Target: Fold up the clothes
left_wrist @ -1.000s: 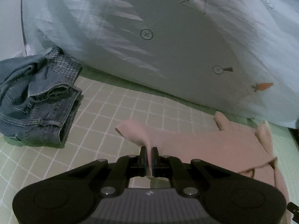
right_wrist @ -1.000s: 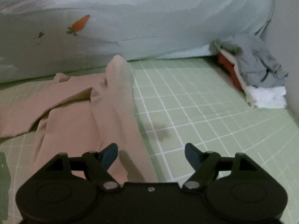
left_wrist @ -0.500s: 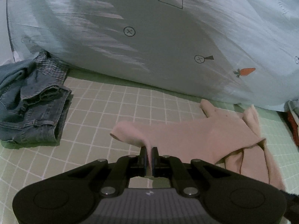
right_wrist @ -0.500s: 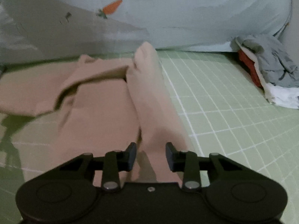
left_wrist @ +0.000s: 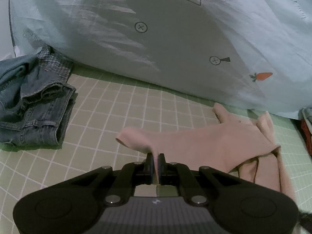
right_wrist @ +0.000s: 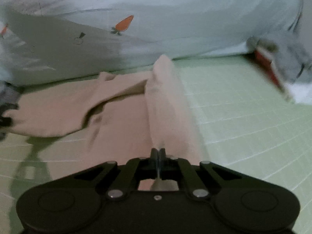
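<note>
Left gripper [left_wrist: 155, 159] clamped on a fold of pink garment [left_wrist: 204, 146]; right gripper [right_wrist: 158, 153] pinched tight on another fold. Garment spread mid-sheet [left_wrist: 120, 105], jeans [left_wrist: 37, 107] at left edge, clothes pile [right_wrist: 276, 66] at right.

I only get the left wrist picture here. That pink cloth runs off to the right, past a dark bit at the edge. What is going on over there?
Observer: The right gripper is shut on the pink garment, pinching a raised fold of it.
Operator: And the red sliver at my right edge?
Observer: It belongs to a pile of clothes: grey on top, red under it, white at the bottom, lying against the pale blue bedding.
Operator: Is the pink thing lying flat?
Observer: No. One flap is doubled over on the left, and a long ridge runs from the right gripper back towards the bedding.
</note>
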`<state>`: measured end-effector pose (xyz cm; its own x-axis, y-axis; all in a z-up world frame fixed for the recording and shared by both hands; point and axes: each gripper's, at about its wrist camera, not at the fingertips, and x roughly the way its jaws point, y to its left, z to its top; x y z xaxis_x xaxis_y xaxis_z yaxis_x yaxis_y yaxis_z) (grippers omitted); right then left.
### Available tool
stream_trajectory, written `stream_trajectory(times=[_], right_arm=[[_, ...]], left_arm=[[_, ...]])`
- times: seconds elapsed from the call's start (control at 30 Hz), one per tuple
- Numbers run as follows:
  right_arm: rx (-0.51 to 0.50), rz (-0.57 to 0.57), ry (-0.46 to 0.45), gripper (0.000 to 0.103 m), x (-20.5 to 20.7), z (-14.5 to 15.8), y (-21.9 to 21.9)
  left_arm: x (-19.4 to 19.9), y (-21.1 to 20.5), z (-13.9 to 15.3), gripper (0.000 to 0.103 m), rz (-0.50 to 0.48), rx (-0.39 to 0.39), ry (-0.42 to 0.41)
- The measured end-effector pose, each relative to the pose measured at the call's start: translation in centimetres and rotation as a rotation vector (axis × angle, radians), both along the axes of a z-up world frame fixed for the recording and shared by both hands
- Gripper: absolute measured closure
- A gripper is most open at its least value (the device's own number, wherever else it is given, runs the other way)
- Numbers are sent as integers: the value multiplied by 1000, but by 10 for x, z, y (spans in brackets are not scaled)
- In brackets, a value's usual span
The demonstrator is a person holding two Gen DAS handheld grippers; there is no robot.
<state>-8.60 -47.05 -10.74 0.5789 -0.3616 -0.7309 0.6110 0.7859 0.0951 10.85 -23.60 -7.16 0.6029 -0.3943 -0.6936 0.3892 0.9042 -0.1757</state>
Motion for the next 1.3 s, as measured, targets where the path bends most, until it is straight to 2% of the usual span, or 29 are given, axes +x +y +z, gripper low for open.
stream_trajectory(times=[0.1, 0.13, 0.17, 0.2, 0.23, 0.27, 0.5, 0.67, 0.73, 0.8, 0.83, 0.9, 0.93, 0.97, 1.07, 1.13, 1.3], right_arm=[[49, 4, 59, 100, 2, -20, -3], [47, 2, 55, 96, 1, -20, -3], [50, -8, 48, 78, 0, -18, -3], [54, -20, 41, 65, -1, -15, -4], [53, -44, 25, 38, -3, -12, -5], [44, -88, 12, 21, -8, -10, -7], [-15, -360, -15, 14, -43, -2, -30], [-3, -483, -20, 13, -71, -6, -41], [21, -518, -26, 13, -82, -10, -45], [29, -535, -29, 13, -91, -11, -47], [32, -542, -30, 13, -95, -12, -48], [24, -537, -42, 7, -100, -11, -47], [15, -527, -51, 0, -101, -11, -46], [5, -517, -61, 0, -102, -10, -46], [-10, -461, -77, 0, -95, -7, -47], [-2, -412, -89, 0, -83, -5, -51], [-32, -186, -76, 0, -33, 0, -49]], left_arm=[[0, 0, 2, 98, -5, -6, -5], [0, 0, 4, 98, -7, -7, -9], [-1, 0, 5, 98, -10, -8, -14], [-1, -2, 6, 98, -9, -10, -20], [-1, -3, 8, 98, -7, -11, -25], [-2, -7, 10, 98, -22, -14, -34], [-21, -57, 32, 98, -187, -66, -64], [-66, -114, 41, 98, -414, -83, -97], [-86, -136, 34, 97, -532, -62, -40], [-102, -148, 23, 85, -579, -43, 10], [-109, -150, 16, 77, -577, -19, 25], [-116, -149, 8, 42, -561, 21, 41], [-116, -146, 5, 36, -548, 36, 42], [-117, -144, 2, 31, -534, 51, 44], [-104, -131, 1, 24, -433, 73, 47], [-93, -125, -2, 23, -366, 91, 54], [-70, -108, -14, 23, -265, 129, 102]])
